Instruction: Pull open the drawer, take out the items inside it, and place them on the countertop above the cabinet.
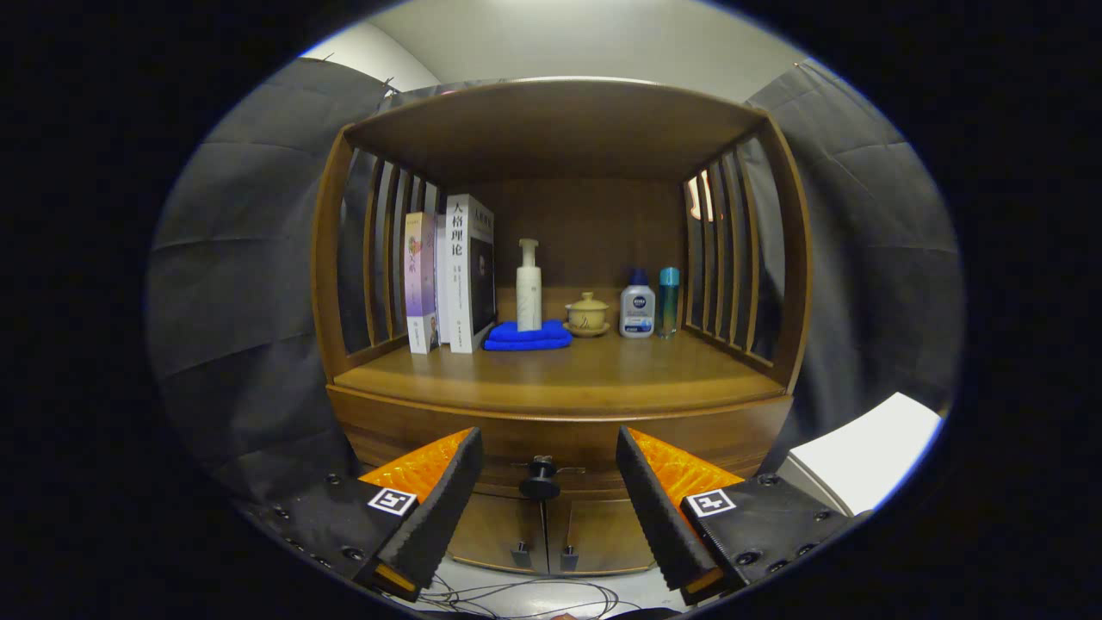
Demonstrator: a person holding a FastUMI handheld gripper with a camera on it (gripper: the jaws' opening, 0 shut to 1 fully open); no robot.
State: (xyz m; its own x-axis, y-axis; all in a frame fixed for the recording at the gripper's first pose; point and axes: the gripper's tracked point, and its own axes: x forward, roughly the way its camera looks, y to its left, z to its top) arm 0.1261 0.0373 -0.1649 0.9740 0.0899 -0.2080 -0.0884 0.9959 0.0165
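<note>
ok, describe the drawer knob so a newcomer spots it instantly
Start at the wooden cabinet with its open shelf. Below the countertop edge runs the drawer front; centred on it, between the open claw fingers, sits the drawer knob. It is dark and round, unlike the two small pulls on the doors beneath.

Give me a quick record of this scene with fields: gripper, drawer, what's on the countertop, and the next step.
gripper: gripper open, fingers spread either side of the drawer knob, not touching it
drawer: drawer shut
countertop: countertop holds books, pump bottle on a blue cloth, lidded cup, white bottle, teal bottle
next step: probably move in and close on the knob
</note>
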